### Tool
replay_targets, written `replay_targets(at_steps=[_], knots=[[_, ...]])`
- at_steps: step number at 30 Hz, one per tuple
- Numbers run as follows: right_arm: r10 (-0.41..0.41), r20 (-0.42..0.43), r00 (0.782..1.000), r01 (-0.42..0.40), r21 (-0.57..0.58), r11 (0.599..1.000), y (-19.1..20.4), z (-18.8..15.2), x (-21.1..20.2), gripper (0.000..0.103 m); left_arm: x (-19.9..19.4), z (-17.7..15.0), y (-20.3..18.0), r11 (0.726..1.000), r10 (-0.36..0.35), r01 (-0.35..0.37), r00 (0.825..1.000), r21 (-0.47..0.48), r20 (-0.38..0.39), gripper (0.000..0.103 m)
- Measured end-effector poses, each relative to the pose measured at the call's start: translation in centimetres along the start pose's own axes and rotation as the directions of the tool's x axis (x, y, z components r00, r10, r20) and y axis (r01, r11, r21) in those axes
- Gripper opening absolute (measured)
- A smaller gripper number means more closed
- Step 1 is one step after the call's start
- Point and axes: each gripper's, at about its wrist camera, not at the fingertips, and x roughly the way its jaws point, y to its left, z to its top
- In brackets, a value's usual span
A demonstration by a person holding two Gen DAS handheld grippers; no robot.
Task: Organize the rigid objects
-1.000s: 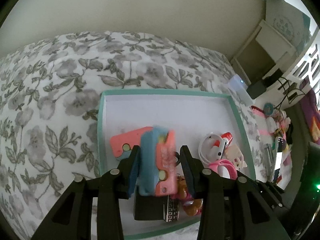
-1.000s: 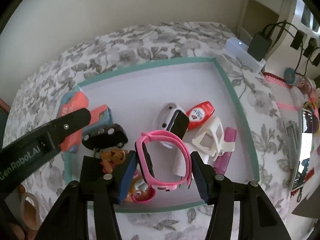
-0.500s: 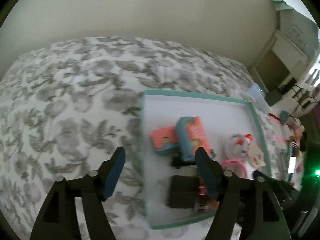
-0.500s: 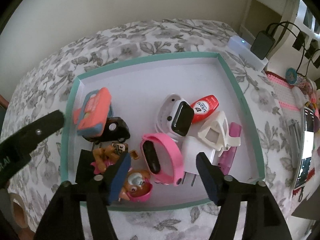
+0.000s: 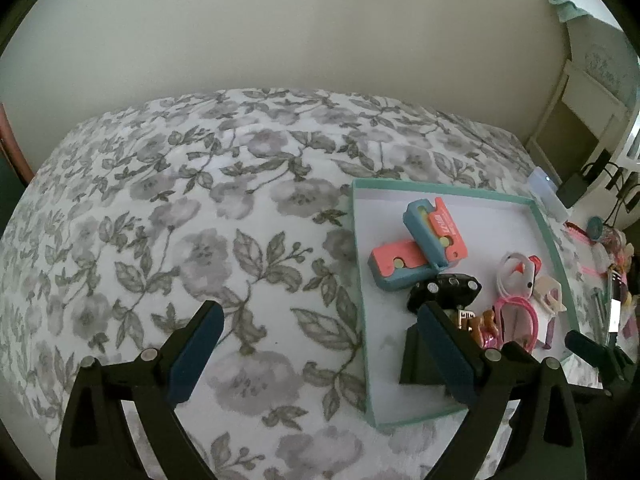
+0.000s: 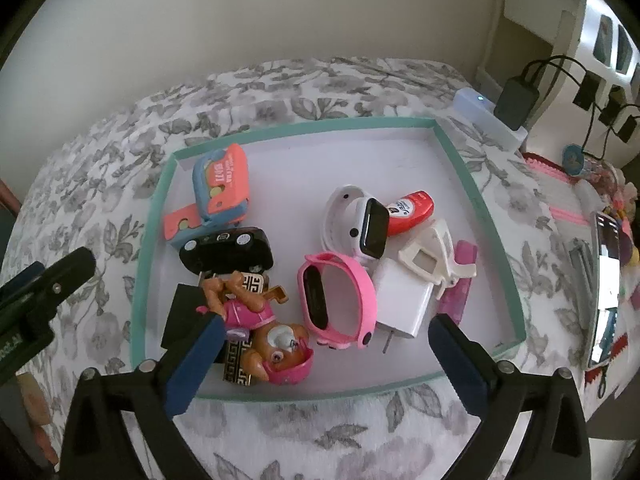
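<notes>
A teal-rimmed white tray (image 6: 480,196) (image 5: 362,320) lies on the floral bed. In it are two blue-and-coral cases (image 6: 222,184) (image 5: 434,232), a black toy car (image 6: 226,250) (image 5: 444,290), a pup figure (image 6: 264,336), a pink watch band (image 6: 338,300), a white smartwatch (image 6: 356,224), a red tube (image 6: 410,212), a white charger (image 6: 402,300) and a black box (image 6: 182,316). My left gripper (image 5: 320,348) is open and empty over the bedspread beside the tray's left rim. My right gripper (image 6: 326,354) is open and empty above the tray's near edge.
The floral bedspread (image 5: 160,220) spreads left of the tray. A white device with a light (image 6: 488,120) and black plugs with cables (image 6: 516,100) sit at the far right. A phone (image 6: 606,288) and small trinkets lie right of the tray.
My left gripper released the blue-and-coral case into the tray, opened and drew back left. My right gripper released the pink watch band into the tray, opened and pulled back.
</notes>
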Motion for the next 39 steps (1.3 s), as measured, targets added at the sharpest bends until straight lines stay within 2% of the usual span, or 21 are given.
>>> replay_targets(at_steps=[9, 20, 25, 39], knots=[[0.013, 0.028, 1.000, -0.013, 0.012, 1.000, 0.1, -1.1, -1.7, 0.103, -2.7, -1.0, 0.9, 0.999, 0.051, -0.052, 0.997, 0.010, 0.063, 0.098], [0.013, 0.070, 0.997, -0.013, 0.006, 1.000, 0.4, -2.0, -3.6, 0.103, -3.1, -2.0, 1.1, 0.992, 0.121, -0.122, 0.992, 0.037, 0.034, 0.098], [0.013, 0.082, 0.997, -0.013, -0.001, 1.000, 0.7, -2.2, -4.2, 0.103, -3.4, -2.2, 1.2, 0.994, 0.104, -0.105, 0.994, 0.034, 0.036, 0.098], [0.011, 0.096, 0.995, -0.010, -0.011, 1.000, 1.1, -2.7, -5.0, 0.103, -4.2, -2.5, 1.2, 0.992, 0.120, -0.122, 0.991, 0.028, 0.058, 0.098]])
